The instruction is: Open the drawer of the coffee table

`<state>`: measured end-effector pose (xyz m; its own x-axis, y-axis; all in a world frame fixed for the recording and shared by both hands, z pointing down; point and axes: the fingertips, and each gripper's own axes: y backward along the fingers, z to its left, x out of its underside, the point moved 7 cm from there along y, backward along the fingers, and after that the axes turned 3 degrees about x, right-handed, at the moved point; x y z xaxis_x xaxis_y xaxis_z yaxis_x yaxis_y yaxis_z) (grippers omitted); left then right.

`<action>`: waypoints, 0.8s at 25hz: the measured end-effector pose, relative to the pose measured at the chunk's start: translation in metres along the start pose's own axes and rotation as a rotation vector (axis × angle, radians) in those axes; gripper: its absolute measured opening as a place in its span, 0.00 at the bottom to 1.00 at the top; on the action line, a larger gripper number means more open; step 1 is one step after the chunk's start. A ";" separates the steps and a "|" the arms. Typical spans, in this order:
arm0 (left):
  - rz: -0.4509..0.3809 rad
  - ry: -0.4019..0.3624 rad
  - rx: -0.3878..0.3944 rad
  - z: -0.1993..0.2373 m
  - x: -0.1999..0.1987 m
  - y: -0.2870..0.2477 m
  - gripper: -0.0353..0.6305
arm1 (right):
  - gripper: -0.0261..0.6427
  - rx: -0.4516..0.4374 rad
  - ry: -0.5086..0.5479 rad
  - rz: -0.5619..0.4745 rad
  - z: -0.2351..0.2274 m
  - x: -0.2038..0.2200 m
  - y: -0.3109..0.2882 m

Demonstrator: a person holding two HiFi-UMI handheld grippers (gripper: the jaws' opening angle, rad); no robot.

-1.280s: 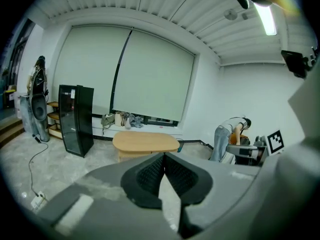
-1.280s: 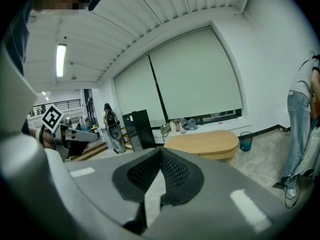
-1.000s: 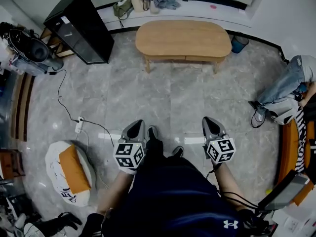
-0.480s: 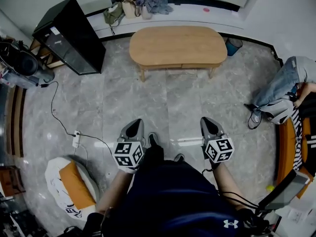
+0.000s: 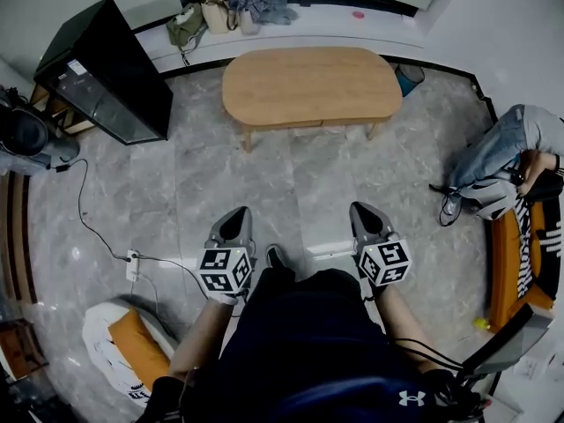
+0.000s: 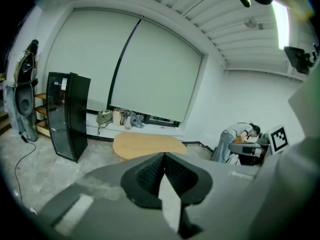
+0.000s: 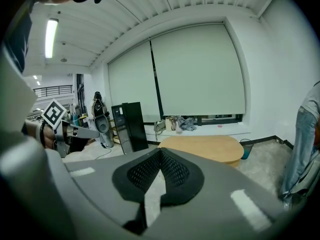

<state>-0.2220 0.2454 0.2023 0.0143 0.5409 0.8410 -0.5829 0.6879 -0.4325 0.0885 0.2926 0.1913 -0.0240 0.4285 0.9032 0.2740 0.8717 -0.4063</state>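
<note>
A light wooden oval coffee table (image 5: 310, 85) stands on the grey marbled tile floor (image 5: 264, 179) at the far side of the room, just in front of a low white window sill (image 5: 379, 26). Its long axis runs left to right across the head view, and one long side faces the person. A thin seam in the rail under that near edge hints at the drawer front, flush with the rail, though it is too small to make out clearly.

The left gripper (image 5: 236, 226) and the right gripper (image 5: 363, 219) are held side by side above the floor, both pointing toward the table and well apart from it. Each gripper's jaws are pressed together with nothing between them, as the left gripper view (image 6: 163, 158) and right gripper view (image 7: 160, 153) show.

A tall black cabinet (image 5: 106, 69) stands to the table's left, and a small blue bin (image 5: 407, 77) sits near its right end. Bags and clothes (image 5: 233, 7) lie on the sill. A person in jeans (image 5: 502, 152) bends over at the right edge.
</note>
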 end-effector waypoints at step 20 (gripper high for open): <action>0.047 -0.066 0.004 0.051 -0.047 -0.084 0.06 | 0.04 -0.014 -0.066 0.042 -0.037 -0.024 -0.108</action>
<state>-0.2154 0.1377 0.2158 -0.0662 0.5392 0.8395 -0.5846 0.6609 -0.4706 0.0949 0.1793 0.2187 -0.0750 0.4799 0.8741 0.2897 0.8493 -0.4414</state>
